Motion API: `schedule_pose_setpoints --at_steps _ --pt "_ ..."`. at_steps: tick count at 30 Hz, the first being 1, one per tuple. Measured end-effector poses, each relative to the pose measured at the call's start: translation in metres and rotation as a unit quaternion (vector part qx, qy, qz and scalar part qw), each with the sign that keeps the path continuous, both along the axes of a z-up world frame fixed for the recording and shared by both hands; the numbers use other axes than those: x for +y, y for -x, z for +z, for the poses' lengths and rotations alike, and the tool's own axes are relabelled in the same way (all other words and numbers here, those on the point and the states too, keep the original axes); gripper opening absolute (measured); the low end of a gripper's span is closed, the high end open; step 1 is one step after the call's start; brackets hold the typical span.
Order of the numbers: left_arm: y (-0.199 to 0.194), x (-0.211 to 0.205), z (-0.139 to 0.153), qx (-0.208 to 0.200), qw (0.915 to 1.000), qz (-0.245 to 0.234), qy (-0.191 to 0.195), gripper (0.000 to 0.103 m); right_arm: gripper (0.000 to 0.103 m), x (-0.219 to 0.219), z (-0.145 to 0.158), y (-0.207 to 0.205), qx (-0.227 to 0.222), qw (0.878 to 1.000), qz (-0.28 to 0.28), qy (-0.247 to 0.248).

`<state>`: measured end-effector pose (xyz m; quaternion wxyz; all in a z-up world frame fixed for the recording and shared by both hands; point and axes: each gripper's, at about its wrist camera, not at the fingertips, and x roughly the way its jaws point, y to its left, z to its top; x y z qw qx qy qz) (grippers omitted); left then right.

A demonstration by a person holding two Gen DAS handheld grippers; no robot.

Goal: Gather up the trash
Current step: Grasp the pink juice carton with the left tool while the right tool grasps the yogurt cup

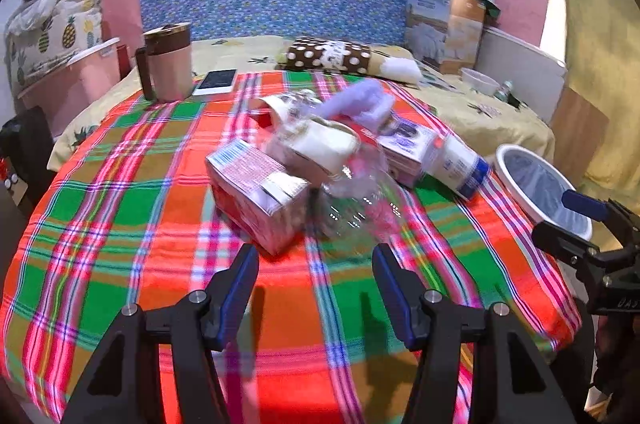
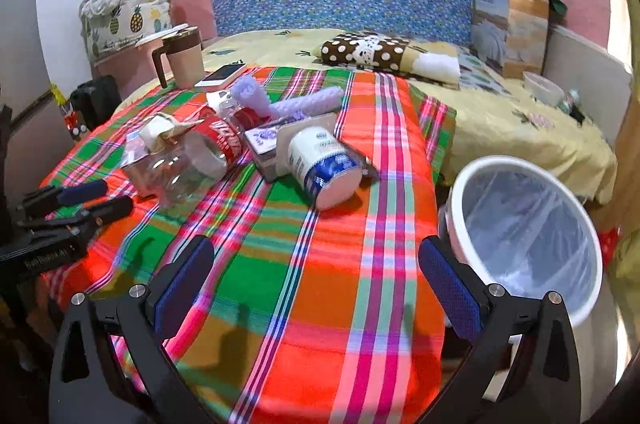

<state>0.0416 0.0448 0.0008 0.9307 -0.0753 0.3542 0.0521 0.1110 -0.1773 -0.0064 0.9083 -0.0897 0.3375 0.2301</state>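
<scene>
Trash heap mid-counter on plaid cloth (image 2: 320, 264): clear plastic bottle (image 2: 192, 160) with red label lying on its side, pink carton (image 1: 260, 192) touching it, white-and-blue cup (image 2: 324, 164) tipped over to the right, lilac roll (image 2: 280, 100) at the far side. White bin (image 2: 524, 228) with clear liner stands just beside the counter's right edge. Left claw (image 1: 316, 276) wide open, holding nothing, near the bottle. Right claw (image 2: 316, 272) wide open, holding nothing, above bare cloth. Mug (image 1: 168, 60) and phone (image 1: 216, 80) far left.

Bright indoor light; left view motion-blurred; fisheye bending, dark vignette at corners.
</scene>
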Motion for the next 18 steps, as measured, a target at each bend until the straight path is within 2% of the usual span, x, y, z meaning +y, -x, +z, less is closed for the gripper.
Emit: schedule_pose_setpoints --at_steps 13,16,18 --pt "-0.045 0.049 -0.002 -0.001 0.9966 0.068 0.047 0.059 0.102 0.013 -0.007 -0.052 0.010 1.000 0.020 0.017" --pt "-0.051 0.050 -0.004 0.002 0.9956 0.073 0.058 0.059 0.096 0.017 -0.009 -0.055 0.013 0.999 0.027 0.019" --pt "-0.053 0.049 -0.005 0.004 0.9952 0.076 0.062 0.059 0.088 0.020 -0.010 -0.058 0.016 0.999 0.032 0.021"
